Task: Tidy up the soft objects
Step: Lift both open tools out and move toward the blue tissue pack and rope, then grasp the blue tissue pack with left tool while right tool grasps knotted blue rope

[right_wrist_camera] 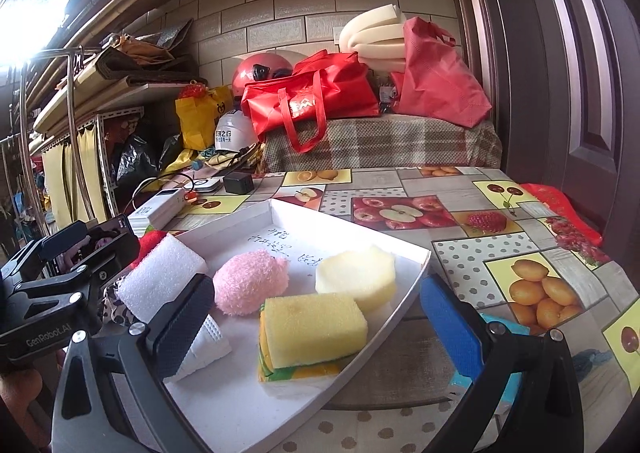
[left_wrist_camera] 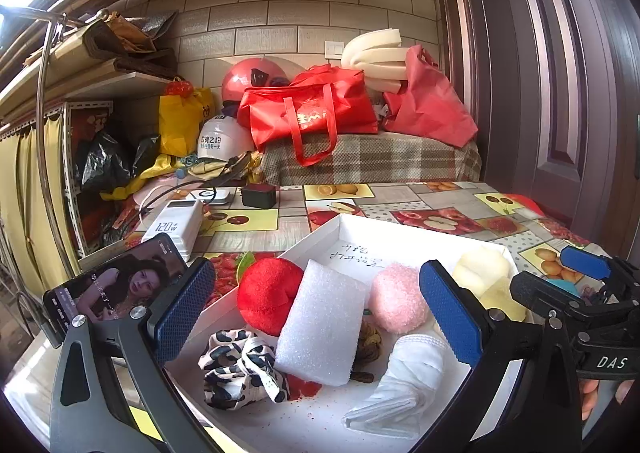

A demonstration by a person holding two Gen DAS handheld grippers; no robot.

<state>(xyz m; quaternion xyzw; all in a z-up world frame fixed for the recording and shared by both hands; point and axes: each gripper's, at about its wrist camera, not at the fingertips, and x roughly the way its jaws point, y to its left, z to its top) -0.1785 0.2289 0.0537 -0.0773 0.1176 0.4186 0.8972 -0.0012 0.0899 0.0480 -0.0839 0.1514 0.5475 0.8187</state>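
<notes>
My left gripper (left_wrist_camera: 316,317) and right gripper (right_wrist_camera: 318,325), jaws wide and empty, hover over the white tray (right_wrist_camera: 416,253) of crowded soft objects; closing on the white foam block (left_wrist_camera: 320,325) risks snagging its neighbours.

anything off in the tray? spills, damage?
Red crumbs and a red smear lie on the white tray floor in front of the white foam block, near the red plush ball. The pale yellow foam piece has roughly cut edges.
</notes>
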